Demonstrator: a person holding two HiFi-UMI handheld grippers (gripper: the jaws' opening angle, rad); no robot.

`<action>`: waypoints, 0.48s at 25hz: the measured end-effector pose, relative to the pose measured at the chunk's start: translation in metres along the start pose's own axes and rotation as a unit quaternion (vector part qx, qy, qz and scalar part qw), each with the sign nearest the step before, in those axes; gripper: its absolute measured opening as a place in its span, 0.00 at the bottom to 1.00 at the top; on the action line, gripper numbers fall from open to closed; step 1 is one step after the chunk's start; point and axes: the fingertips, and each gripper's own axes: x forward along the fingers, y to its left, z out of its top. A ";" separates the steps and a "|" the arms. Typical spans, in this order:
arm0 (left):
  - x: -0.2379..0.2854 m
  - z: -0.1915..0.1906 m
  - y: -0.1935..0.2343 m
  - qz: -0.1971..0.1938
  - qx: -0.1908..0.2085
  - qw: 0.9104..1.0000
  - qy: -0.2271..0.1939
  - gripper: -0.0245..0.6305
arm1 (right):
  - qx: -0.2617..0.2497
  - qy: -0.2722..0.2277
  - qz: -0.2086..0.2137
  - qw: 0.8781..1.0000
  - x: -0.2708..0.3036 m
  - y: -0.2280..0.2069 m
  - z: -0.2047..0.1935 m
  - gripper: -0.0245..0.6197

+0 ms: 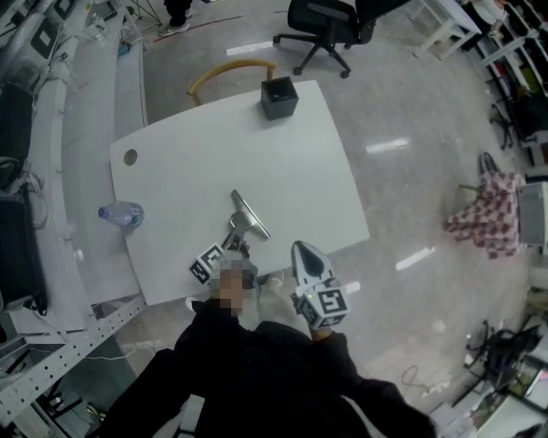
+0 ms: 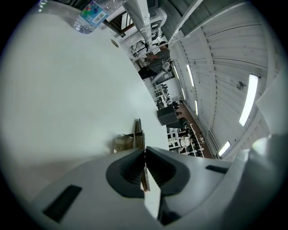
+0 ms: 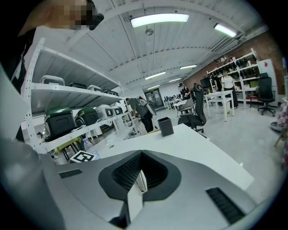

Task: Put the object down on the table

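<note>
A metal T-shaped tool with a long flat crossbar lies low over the near part of the white table. My left gripper is shut on its stem from the near side. In the left gripper view the tool sticks out just past the closed jaws of the left gripper, close to the table top; whether it touches I cannot tell. My right gripper hangs by the table's near edge, to the right of the left one. In its own view the right gripper has its jaws together with nothing held.
A black box stands at the table's far edge. A water bottle lies at the left edge, and a cable hole sits beyond it. A wooden chair and an office chair stand behind the table. Shelving runs along the left.
</note>
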 end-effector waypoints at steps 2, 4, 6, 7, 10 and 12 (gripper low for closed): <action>0.000 0.000 0.001 0.001 -0.001 1.000 -0.001 0.05 | -0.006 0.001 -0.002 1.000 -0.001 0.000 0.002 0.02; 0.001 0.000 0.002 0.002 0.002 1.000 -0.002 0.05 | -0.003 0.003 0.002 1.000 -0.002 0.003 0.000 0.02; 0.002 -0.001 0.003 0.004 0.008 1.000 -0.004 0.05 | 0.000 0.004 0.003 1.000 -0.003 0.004 -0.001 0.02; 0.003 -0.002 0.003 0.006 0.010 1.000 -0.004 0.05 | 0.001 0.005 0.002 1.000 -0.003 0.004 -0.002 0.02; 0.006 -0.003 0.003 0.002 0.007 1.000 -0.003 0.05 | 0.000 0.004 0.002 1.000 -0.003 0.005 -0.002 0.02; 0.008 -0.003 0.002 -0.002 -0.001 1.000 -0.003 0.05 | 0.000 0.003 0.002 1.000 -0.003 0.007 -0.001 0.02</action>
